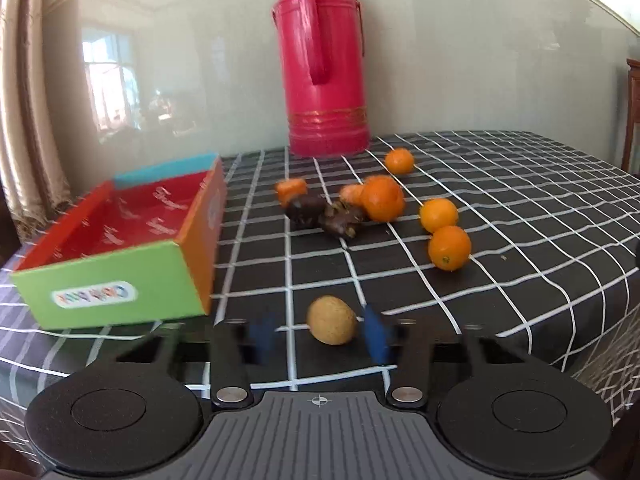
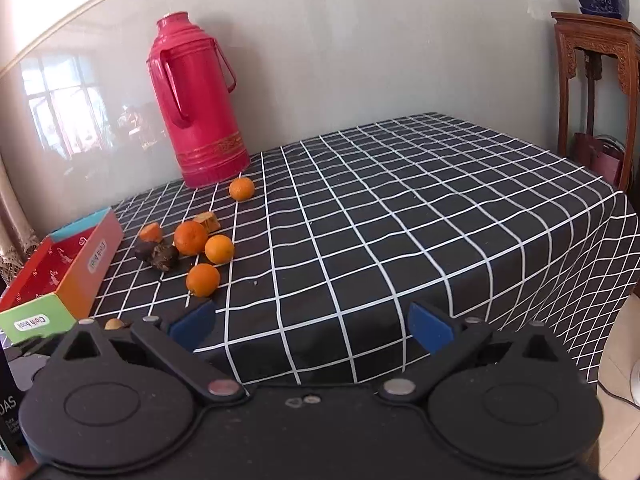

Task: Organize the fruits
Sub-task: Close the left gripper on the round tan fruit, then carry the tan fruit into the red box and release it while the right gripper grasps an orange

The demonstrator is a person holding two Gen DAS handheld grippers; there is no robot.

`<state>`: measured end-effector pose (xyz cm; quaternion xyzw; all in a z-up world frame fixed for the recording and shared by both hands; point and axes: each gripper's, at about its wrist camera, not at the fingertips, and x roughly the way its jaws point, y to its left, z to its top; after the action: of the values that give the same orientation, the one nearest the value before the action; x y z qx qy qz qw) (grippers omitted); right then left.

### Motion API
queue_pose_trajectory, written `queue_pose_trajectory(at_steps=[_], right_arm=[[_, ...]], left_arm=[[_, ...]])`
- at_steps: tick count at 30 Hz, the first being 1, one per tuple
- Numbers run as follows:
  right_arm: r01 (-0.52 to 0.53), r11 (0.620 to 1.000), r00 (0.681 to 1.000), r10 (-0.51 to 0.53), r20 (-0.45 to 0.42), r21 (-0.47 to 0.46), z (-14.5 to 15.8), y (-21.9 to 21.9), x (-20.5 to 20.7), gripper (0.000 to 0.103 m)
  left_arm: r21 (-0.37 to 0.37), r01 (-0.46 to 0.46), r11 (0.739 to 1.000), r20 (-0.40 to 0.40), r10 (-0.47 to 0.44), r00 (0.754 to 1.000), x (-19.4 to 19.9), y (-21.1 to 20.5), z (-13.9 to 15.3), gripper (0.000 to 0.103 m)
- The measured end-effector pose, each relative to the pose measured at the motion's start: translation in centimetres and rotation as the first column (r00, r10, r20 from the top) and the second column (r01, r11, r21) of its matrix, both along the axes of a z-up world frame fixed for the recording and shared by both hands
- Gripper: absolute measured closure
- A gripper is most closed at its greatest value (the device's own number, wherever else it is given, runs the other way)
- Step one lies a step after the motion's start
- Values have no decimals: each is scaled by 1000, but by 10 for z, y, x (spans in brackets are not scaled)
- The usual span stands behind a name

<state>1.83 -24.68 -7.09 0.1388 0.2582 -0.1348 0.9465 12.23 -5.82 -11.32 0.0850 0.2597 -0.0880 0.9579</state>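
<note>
A small tan round fruit (image 1: pixel 331 319) lies on the checked tablecloth between the blue pads of my left gripper (image 1: pixel 320 334), whose jaws stand open around it, apart from it. Several oranges (image 1: pixel 449 248) and orange pieces lie beyond, with two dark brown lumps (image 1: pixel 324 216) among them. An open colourful box (image 1: pixel 120 240) with a red inside stands at the left. My right gripper (image 2: pixel 312 326) is open and empty above the table's front edge; the oranges (image 2: pixel 203 279) and the box (image 2: pixel 60 276) lie to its left.
A tall pink thermos (image 1: pixel 324 60) stands at the back against the wall. The black tablecloth (image 2: pixel 400 208) with white lines drops off at the right edge. A carved wooden stand (image 2: pixel 592 92) is at the far right.
</note>
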Motion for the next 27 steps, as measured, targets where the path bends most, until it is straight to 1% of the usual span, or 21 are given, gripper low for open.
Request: queue_pose_trajectory(at_steps=[1, 2, 4, 7, 9, 10, 14, 16, 18, 20, 23, 27], right_arm=[[1, 1000, 1000, -1, -2, 2, -1, -1, 2, 6], [2, 1000, 1000, -2, -3, 3, -2, -1, 3, 6], [8, 1000, 1000, -8, -11, 4, -6, -2, 7, 6], [11, 1000, 999, -11, -34, 1, -12, -2, 14, 6], [3, 1000, 999, -3, -45, 4, -15, -1, 19, 6], [-2, 1000, 999, 3, -47, 4, -16, -1, 22, 6], [-31, 1000, 999, 31, -36, 1, -15, 4, 32, 6], [-49, 999, 998, 49, -34, 3, -15, 8, 39, 6], [-72, 997, 997, 72, -35, 3, -16, 13, 46, 6], [-91, 996, 995, 90, -36, -1, -17, 18, 53, 6], [-113, 994, 993, 112, -40, -6, -18, 25, 63, 6], [-133, 991, 990, 132, -46, -22, -19, 33, 79, 6]], left_arm=[[-7, 1, 1000, 7, -1, 1000, 0, 0, -1, 71], [-12, 5, 1000, 11, -5, 1000, 0, 0, -2, 75], [-27, 2, 1000, 21, -1, 1000, -1, 0, -4, 75], [-30, 10, 999, 29, -9, 1000, -2, 2, -6, 75], [-42, 1, 999, 27, 0, 1000, -1, 6, -1, 76], [-51, -10, 999, 42, 12, 999, -1, 9, 4, 76], [-82, -86, 993, 132, 96, 987, 8, 36, 38, 76], [-83, -142, 986, 162, 154, 975, 20, 54, 53, 76], [-80, -219, 972, 175, 230, 957, 35, 76, 62, 76], [-66, -290, 955, 159, 297, 942, 52, 95, 63, 76], [-59, -379, 923, 87, 383, 920, 73, 122, 53, 75], [-66, -456, 887, -8, 457, 890, 82, 145, 38, 75]])
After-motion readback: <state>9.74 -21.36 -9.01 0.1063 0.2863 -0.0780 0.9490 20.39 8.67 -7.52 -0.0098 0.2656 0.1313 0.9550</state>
